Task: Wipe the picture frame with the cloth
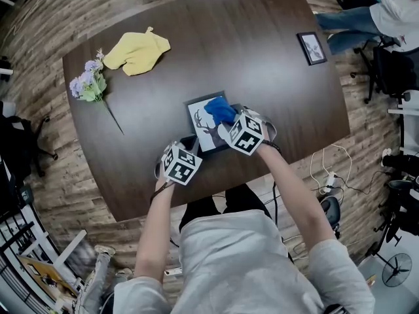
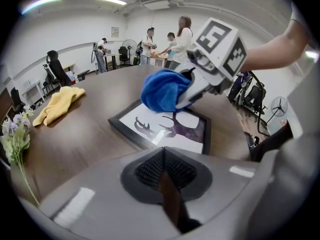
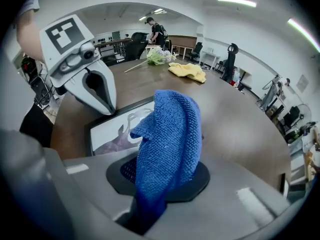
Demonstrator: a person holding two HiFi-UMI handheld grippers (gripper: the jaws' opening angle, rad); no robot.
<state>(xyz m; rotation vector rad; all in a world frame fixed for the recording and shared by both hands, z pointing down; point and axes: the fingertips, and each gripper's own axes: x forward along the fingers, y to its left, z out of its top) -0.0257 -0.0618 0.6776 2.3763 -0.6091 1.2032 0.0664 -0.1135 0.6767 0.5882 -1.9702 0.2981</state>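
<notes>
One dark table (image 1: 262,57), office room, right gripper (image 3: 146,210) jaws pinching blue cloth (image 3: 170,139), left gripper (image 2: 172,204) jaws together

Grey T-shirt (image 1: 249,260), 2 marker cubes (image 1: 181,164)

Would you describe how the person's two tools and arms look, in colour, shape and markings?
The left tool and the right tool each have a light grey body topped by a white cube printed with black square markers. Their jaw pads are dark and finely ribbed. The person wears a pale grey short-sleeved T-shirt, leaving the forearms bare.
</notes>
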